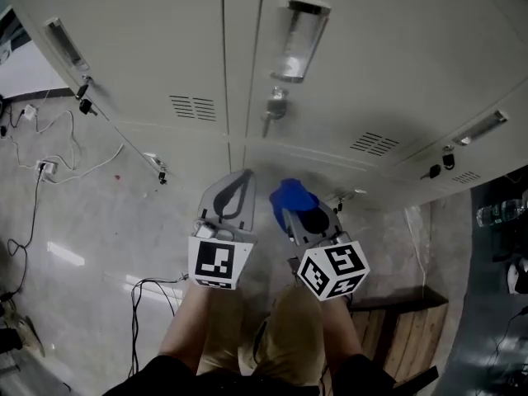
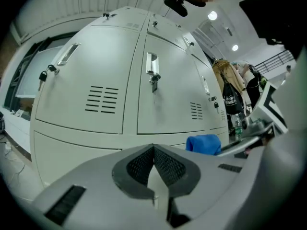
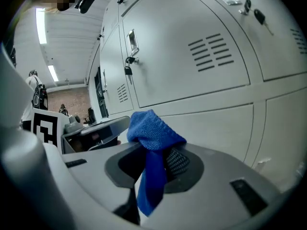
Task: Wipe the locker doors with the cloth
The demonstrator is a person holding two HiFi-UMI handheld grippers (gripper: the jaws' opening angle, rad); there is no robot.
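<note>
- The cloth (image 3: 152, 133) vanishes mid-length between the closed jaws of the right gripper (image 3: 160, 164).
- The locker doors (image 1: 148, 48) run off the head view's top edge.
- A bottle (image 1: 499, 213) is clipped at the right edge, its label unreadable.
- A wooden bench (image 1: 396, 324) sits partly hidden behind the forearm (image 1: 334, 328).

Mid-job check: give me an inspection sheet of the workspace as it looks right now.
Surface: grey locker doors, shut, with vents and handles; a key hangs at the middle door.
Job's things: blue cloth, bunched above the jaws with one end hanging below; contact with a door unclear.
Clutter: bottle at far right.
Grippers: left gripper jaws together, empty; right gripper clamped on the cloth.
Cables: white cable and black cable on the floor, left side.
Surroundings: wooden bench at lower right.
</note>
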